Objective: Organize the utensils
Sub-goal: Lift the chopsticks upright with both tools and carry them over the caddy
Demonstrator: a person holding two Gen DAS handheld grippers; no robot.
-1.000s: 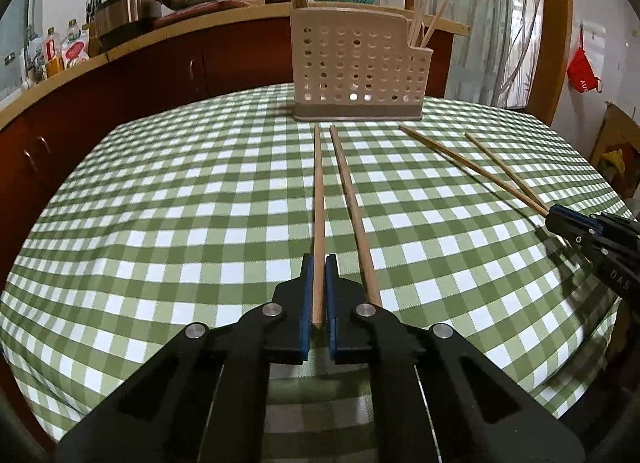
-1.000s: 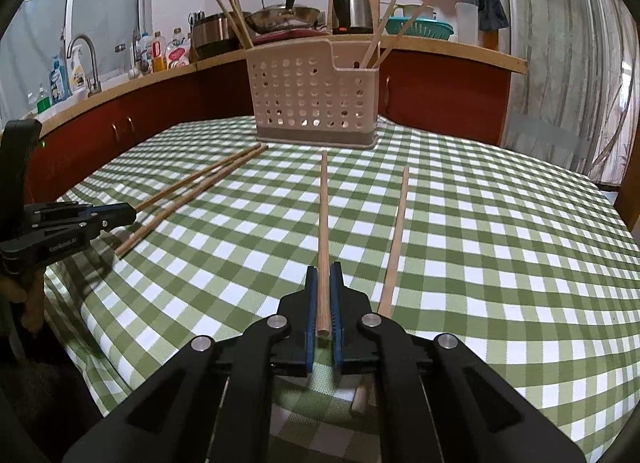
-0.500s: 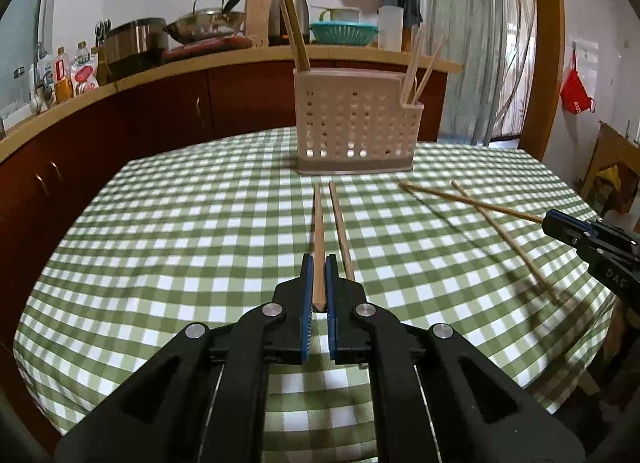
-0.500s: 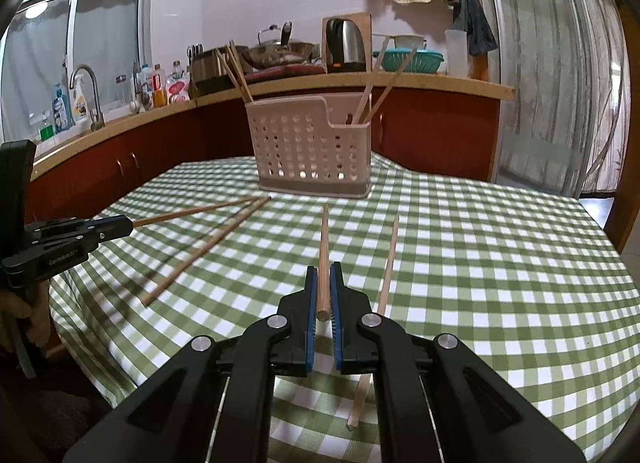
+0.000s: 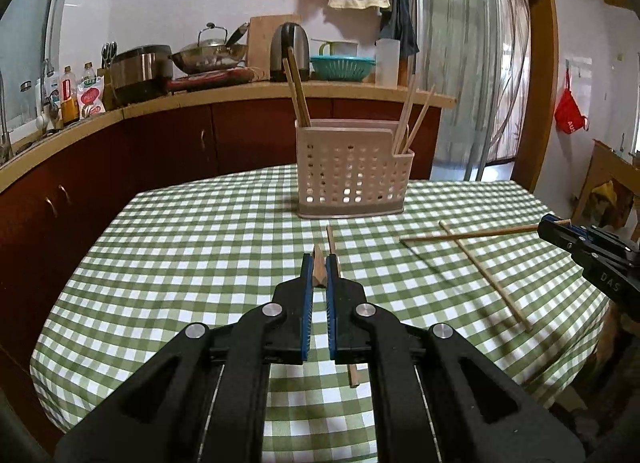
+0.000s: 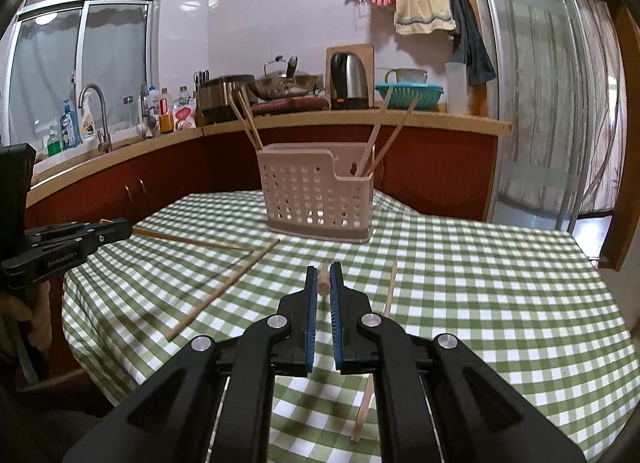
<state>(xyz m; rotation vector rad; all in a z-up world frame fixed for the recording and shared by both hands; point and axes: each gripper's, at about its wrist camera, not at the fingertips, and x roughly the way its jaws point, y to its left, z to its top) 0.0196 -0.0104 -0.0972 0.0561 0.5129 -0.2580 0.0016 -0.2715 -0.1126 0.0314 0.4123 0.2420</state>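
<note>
My left gripper (image 5: pixel 319 263) is shut on a wooden chopstick (image 5: pixel 319 276) held clear of the checked tablecloth (image 5: pixel 192 247) and pointing at the beige perforated holder (image 5: pixel 354 171). Its partner chopstick (image 5: pixel 340 283) lies on the cloth just right of the fingers. My right gripper (image 6: pixel 323 274) is shut on another chopstick (image 6: pixel 323 284), also raised and aimed at the holder (image 6: pixel 316 195). A loose chopstick (image 6: pixel 387 297) lies to its right. Each gripper shows in the other's view, the right gripper (image 5: pixel 558 228) and the left gripper (image 6: pixel 114 229), with its chopstick sticking out level.
The holder has chopsticks standing in both its left and right compartments. Another loose chopstick (image 5: pixel 486 273) lies near the table's right edge. Behind the table runs a wooden counter (image 5: pixel 224 97) with a wok, a kettle (image 6: pixel 350 81) and bottles. A hand shows at the left (image 6: pixel 24 315).
Both grippers have risen, each lifting its chopstick off the cloth. The views now look more level at the holder, and each partner chopstick stays on the table.
</note>
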